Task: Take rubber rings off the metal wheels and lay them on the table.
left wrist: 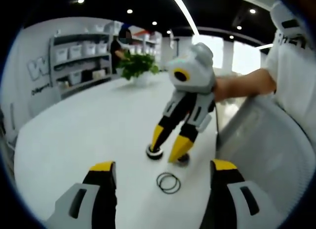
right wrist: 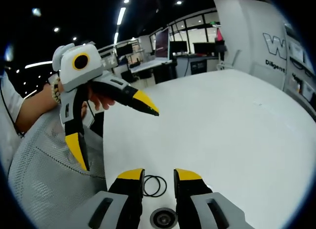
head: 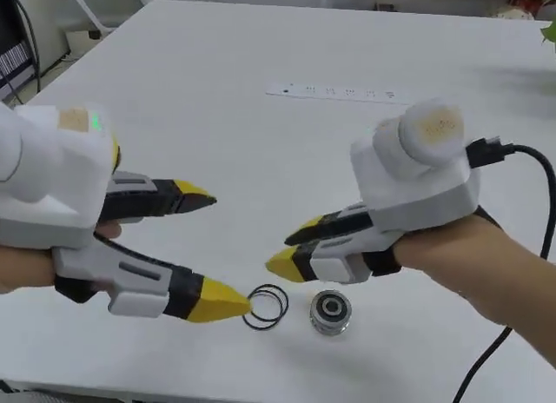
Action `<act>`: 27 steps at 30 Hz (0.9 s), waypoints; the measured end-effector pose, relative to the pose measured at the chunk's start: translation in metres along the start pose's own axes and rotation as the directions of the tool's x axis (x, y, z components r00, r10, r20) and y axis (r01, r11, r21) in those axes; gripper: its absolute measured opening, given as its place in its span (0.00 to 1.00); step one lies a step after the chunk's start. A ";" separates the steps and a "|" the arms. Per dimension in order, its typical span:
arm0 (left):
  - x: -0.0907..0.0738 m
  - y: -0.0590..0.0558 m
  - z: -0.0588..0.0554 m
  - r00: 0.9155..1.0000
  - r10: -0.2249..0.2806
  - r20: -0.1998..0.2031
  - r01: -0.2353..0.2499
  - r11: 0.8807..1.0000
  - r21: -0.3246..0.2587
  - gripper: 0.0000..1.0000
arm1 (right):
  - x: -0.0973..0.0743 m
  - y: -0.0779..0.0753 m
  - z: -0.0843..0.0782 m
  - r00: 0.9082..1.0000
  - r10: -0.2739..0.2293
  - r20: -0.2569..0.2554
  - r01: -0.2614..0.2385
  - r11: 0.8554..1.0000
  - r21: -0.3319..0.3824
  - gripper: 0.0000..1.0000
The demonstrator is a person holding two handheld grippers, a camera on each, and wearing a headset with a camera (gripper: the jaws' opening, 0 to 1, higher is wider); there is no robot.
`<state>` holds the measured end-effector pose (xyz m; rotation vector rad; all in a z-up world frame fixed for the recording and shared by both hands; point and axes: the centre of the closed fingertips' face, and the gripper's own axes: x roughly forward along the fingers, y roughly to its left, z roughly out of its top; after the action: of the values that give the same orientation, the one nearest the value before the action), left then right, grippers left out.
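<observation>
Rings: two thin black rubber rings (head: 266, 306) are lying flat and overlapping on the white table (head: 261, 134), low and central in the head view. They are resting free of the wheel, so for this pair the laying-down step looks done.

Wheel: one metal wheel (head: 331, 310) is sitting just right of the rings in the head view, near them but apart. Whether a ring is sitting on its rim is too small to tell.

Left gripper (head: 221, 254): you are holding it at the left of the head view with its jaws spread wide and nothing between them. One yellow tip is hanging just beside the rings. Its own view is showing the rings (left wrist: 168, 182) on the table in the gap ahead of its jaws. That wide spread suits standing clear, not grasping.

Right gripper (head: 285, 251): you are holding it centre-right in the head view, above the rings and the wheel, with its jaws parted a little and gripping nothing. In its own view the wheel (right wrist: 164, 218) is sitting at the bottom edge between its jaws, with the rings (right wrist: 154, 185) just past the tips. That is probably lining it up on the wheel.
</observation>
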<state>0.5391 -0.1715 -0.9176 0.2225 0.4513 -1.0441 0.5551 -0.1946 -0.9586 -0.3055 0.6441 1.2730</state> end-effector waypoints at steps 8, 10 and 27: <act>0.007 0.004 0.021 1.000 -0.007 0.019 0.007 0.999 0.045 0.76 | -0.018 -0.019 0.003 0.999 -0.024 0.047 0.026 0.999 -0.037 0.25; 0.010 0.009 0.024 1.000 -0.011 0.025 0.010 0.999 0.052 0.74 | -0.022 -0.027 -0.002 0.998 -0.043 0.052 0.045 0.999 -0.025 0.24; 0.070 0.018 0.051 0.996 -0.063 0.060 0.054 0.987 0.155 0.59 | -0.027 -0.062 -0.062 0.995 -0.101 0.023 0.097 0.986 0.136 0.24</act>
<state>0.5970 -0.2364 -0.9053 0.3124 0.3205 -1.1417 0.5925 -0.2677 -0.9995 -0.2036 0.6780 1.1311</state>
